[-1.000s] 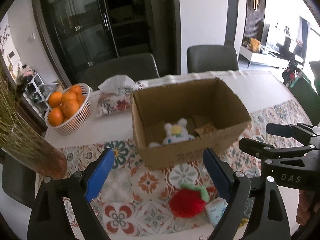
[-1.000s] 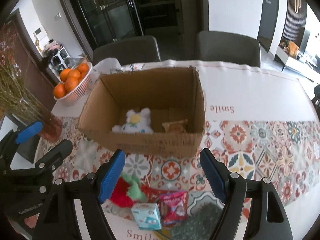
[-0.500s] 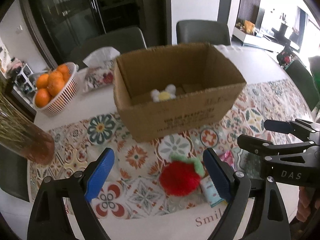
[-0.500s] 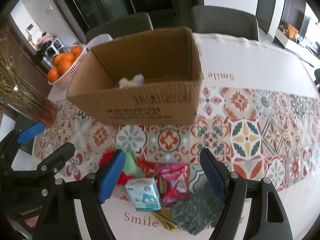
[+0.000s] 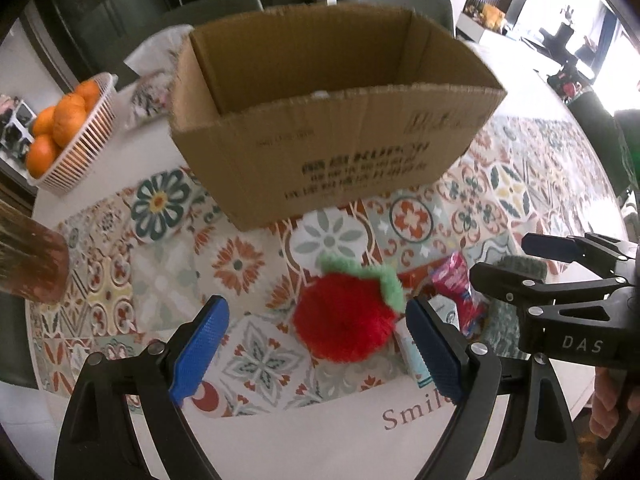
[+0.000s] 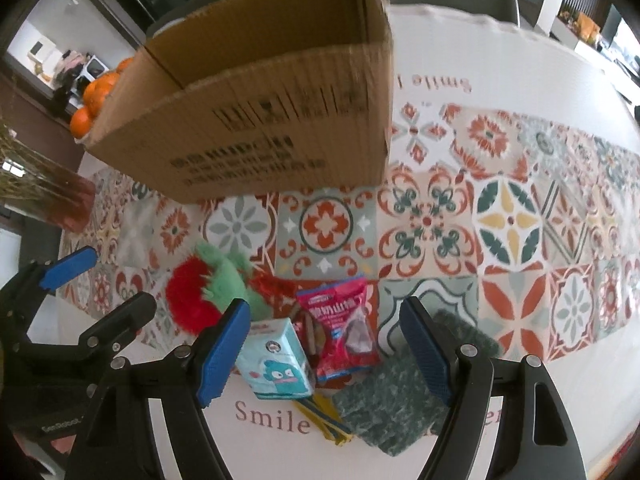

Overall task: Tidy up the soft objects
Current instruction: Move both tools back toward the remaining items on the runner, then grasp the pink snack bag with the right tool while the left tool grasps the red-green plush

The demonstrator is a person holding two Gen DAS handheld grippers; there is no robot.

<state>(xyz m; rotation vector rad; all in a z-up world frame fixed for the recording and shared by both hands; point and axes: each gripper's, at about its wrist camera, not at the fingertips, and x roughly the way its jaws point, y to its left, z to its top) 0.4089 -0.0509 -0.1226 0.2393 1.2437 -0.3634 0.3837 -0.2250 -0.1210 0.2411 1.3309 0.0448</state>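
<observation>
A red plush strawberry (image 5: 346, 318) with a green top lies on the patterned runner, just ahead of my left gripper (image 5: 316, 350), nearer its right finger. That gripper stands open with nothing between its blue pads. The strawberry (image 6: 192, 306) shows at the left of the right wrist view. My right gripper (image 6: 324, 350) is open above a light blue carton (image 6: 276, 362), a red snack packet (image 6: 344, 330) and a dark green scouring pad (image 6: 394, 400). An open cardboard box (image 5: 332, 120) stands behind them; its inside is hidden from here.
A white basket of oranges (image 5: 64, 136) and a tissue pack (image 5: 150, 80) sit at the far left. A brown vase (image 5: 30, 264) with dried stems stands at the left edge. Yellow strips (image 6: 324, 420) lie under the carton. Chairs stand behind the table (image 5: 328, 440).
Both grippers have come down and tipped toward the table; the box's inside has dropped out of sight and the strawberry and packets look larger and closer. Jaw openings are unchanged.
</observation>
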